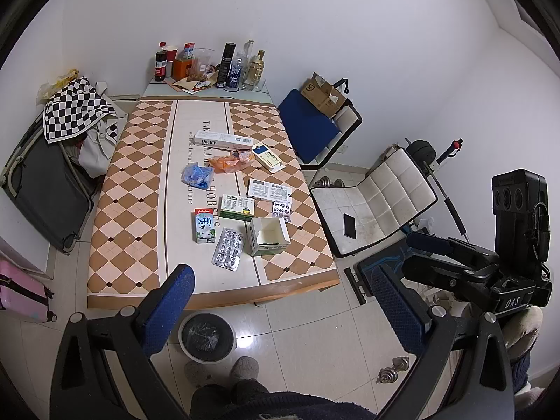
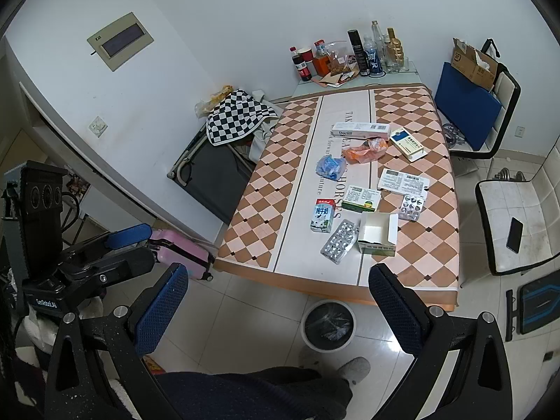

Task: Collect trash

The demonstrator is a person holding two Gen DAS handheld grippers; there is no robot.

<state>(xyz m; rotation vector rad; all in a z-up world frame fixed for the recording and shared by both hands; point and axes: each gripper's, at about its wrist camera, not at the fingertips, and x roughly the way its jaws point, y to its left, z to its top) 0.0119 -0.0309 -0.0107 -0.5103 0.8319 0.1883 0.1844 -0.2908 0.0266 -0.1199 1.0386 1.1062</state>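
Trash lies on a checkered table (image 1: 133,245) (image 2: 266,189): a milk carton (image 1: 204,225) (image 2: 322,216), a silver blister pack (image 1: 228,249) (image 2: 340,241), an open white box (image 1: 267,236) (image 2: 378,233), a green box (image 1: 237,207) (image 2: 361,198), a blue wrapper (image 1: 197,175) (image 2: 330,167), an orange wrapper (image 1: 232,162) (image 2: 364,151) and a long Doctor box (image 1: 224,140) (image 2: 360,128). A round bin (image 1: 206,336) (image 2: 328,325) stands on the floor at the table's near edge. My left gripper (image 1: 283,311) and right gripper (image 2: 280,308) are open and empty, held back above the floor.
Bottles and jars (image 1: 231,66) crowd a small stand behind the table. A white chair (image 1: 374,203) with a phone (image 1: 349,225) stands right, a blue-cushioned chair (image 1: 308,126) with a cardboard box behind it. An open suitcase (image 1: 45,189) and a pink case (image 2: 182,252) lie left.
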